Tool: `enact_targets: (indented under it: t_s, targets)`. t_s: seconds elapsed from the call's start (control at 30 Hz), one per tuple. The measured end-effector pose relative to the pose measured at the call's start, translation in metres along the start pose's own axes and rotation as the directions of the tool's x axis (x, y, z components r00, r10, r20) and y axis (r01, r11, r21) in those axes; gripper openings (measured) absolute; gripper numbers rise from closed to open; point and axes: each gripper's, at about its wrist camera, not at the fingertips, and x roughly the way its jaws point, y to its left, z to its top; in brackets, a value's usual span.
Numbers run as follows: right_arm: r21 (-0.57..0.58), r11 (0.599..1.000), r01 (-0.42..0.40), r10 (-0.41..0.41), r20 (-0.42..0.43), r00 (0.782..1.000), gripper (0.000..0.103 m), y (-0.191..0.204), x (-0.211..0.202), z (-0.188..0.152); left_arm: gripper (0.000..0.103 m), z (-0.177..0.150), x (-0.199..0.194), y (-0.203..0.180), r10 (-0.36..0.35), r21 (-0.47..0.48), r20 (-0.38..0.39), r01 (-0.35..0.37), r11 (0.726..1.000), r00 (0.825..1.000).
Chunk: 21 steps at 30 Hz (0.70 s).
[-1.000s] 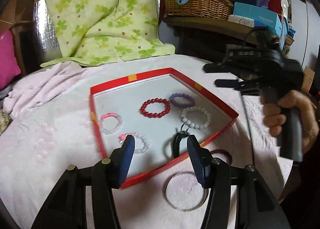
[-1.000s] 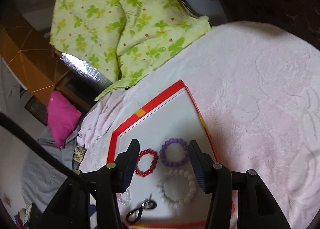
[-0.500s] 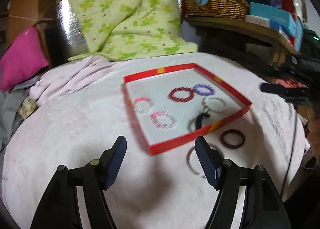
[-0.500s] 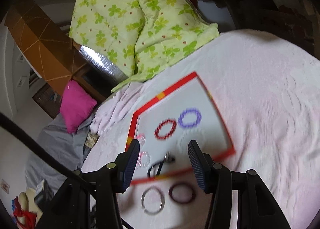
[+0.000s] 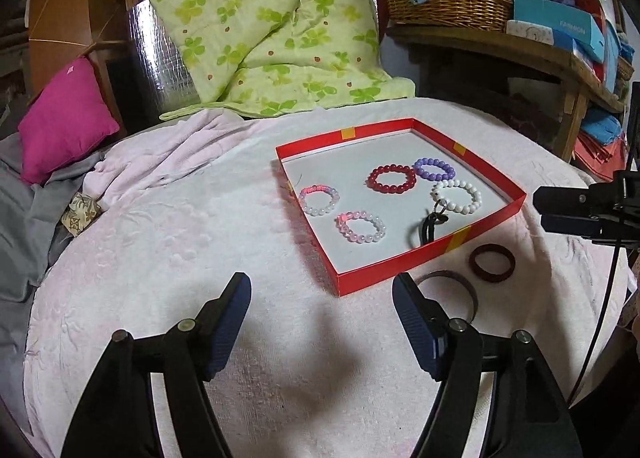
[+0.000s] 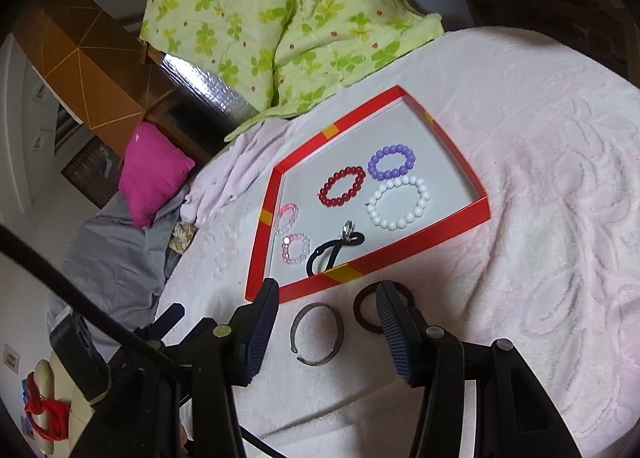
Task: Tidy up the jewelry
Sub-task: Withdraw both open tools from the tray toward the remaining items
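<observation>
Your worktop [image 5: 168, 242] is draped in a pale pink textured cloth [image 6: 540, 217]. Right of center in the left wrist view you have a shallow red box [image 5: 404, 264] on it. Just below its near wall lie a dark red bangle [image 5: 492, 262] and an open metal bangle [image 6: 317, 334], side by side.

Left gripper [image 5: 322, 300]: black plastic frame, two angled arms per side. Fingers [image 5: 226, 332] dark navy, ribbed pads, tapered tips. Round silver pivot screws on arms, two each side.

Right gripper [image 6: 326, 308]: same build, black frame, navy ribbed fingers [image 6: 262, 332], silver screws at joints. Black cable crossing lower left of right wrist view. In left wrist view, right gripper seen side-on at right edge: black body, thin black cable hanging down.
</observation>
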Motion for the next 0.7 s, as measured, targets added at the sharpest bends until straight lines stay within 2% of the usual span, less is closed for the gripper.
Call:
enact_targets:
  t_s: [0.4,0.7]
  targets:
    - [0.104,0.994,-0.023,0.032,-0.087,0.996,0.055,-0.017,0.022,0.0,0.074,-0.002,0.019,-0.002,0.021,0.008,-0.08,-0.02,1.0,0.997]
    - [0.09,0.996,-0.004,0.012,-0.083,0.996,0.055,-0.026,0.013,0.005,0.074,-0.007,0.032,-0.004,-0.039,-0.03,-0.148,0.035,0.999,0.988]
